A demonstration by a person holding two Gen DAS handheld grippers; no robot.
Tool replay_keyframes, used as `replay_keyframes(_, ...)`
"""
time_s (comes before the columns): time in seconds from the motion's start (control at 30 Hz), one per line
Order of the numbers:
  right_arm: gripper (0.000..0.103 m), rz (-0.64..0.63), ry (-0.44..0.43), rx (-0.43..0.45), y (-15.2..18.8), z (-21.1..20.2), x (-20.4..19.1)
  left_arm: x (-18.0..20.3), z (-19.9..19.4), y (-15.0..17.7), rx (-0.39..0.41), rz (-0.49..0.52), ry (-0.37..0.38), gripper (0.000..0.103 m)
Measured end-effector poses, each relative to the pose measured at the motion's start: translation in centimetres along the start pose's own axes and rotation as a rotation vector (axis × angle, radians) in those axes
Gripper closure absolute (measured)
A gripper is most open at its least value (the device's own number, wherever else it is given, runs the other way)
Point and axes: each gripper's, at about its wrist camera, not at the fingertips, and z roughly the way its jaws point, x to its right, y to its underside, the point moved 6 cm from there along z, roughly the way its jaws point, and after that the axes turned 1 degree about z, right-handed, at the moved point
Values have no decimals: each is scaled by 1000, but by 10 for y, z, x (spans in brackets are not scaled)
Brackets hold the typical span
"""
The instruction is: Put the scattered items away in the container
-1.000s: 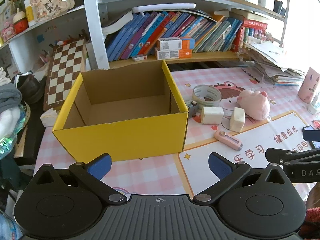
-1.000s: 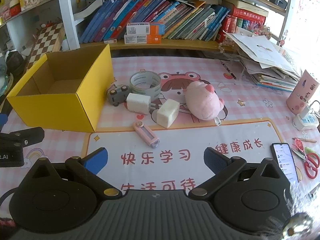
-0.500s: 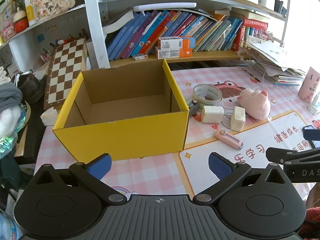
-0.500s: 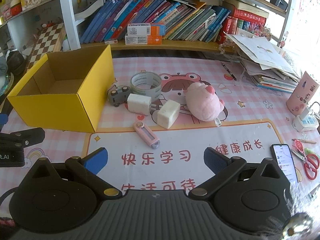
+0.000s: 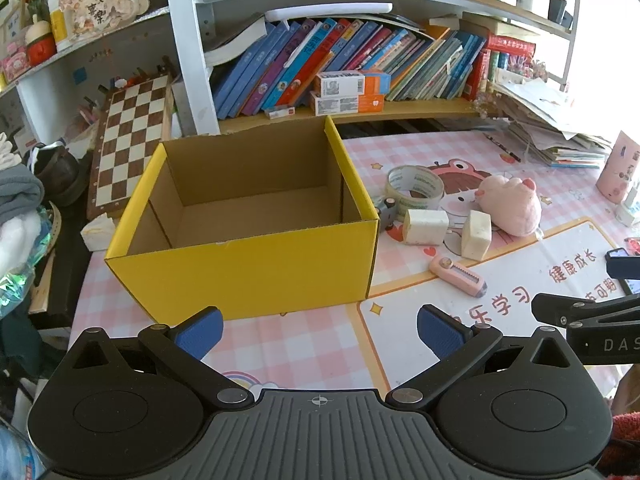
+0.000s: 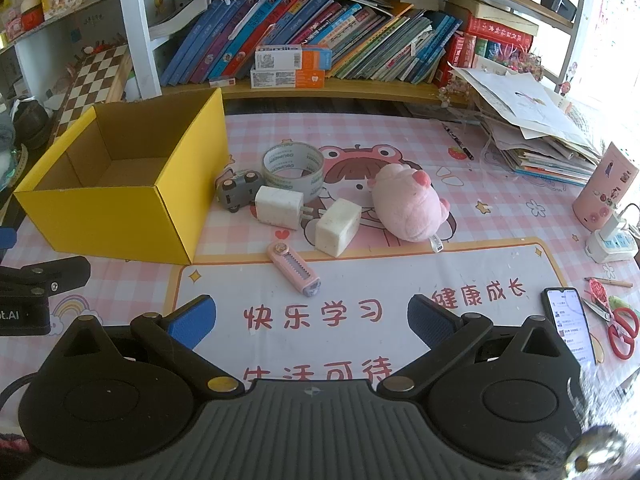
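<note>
An open yellow cardboard box [image 5: 248, 272] [image 6: 120, 216] stands empty on the pink checked desk mat. To its right lie a tape roll [image 6: 293, 166], a grey toy car [image 6: 238, 192], a white charger [image 6: 279, 207], a cream block [image 6: 338, 227], a pink plush pig [image 6: 408, 202] and a pink utility knife [image 6: 294, 266]. My left gripper [image 5: 318, 330] hovers open just in front of the box. Wide open as well, my right gripper [image 6: 312, 320] hangs over the white mat, short of the knife. Neither holds anything.
A bookshelf [image 6: 320, 88] runs along the back. A stack of papers [image 6: 540, 140] sits back right, with a pink cylinder [image 6: 606, 186], a power strip [image 6: 610, 244], a phone [image 6: 568, 320] and red scissors [image 6: 622, 330] along the right. A chessboard [image 5: 132, 144] leans left of the box.
The box and the items have slid slightly down in the frames of both wrist views. Both grippers stay open and the objects have not been touched.
</note>
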Motion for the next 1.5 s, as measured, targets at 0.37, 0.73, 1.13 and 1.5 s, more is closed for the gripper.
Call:
replay_keyframes(0.37,0,-5,0,0,0,0,-1,0,0,0,0,2,1,0)
replay_keyframes(0.73,0,-9,0,0,-2,1,0,-1,1,0,1,4,4,0)
replay_keyframes(1.13,0,-11,1,1,-3,2,-3,-2,2,0,1,3,5,0)
replay_keyframes(1.5,0,-12,3,0,-4,2,-3,-3,3,-1,0,1,6,0)
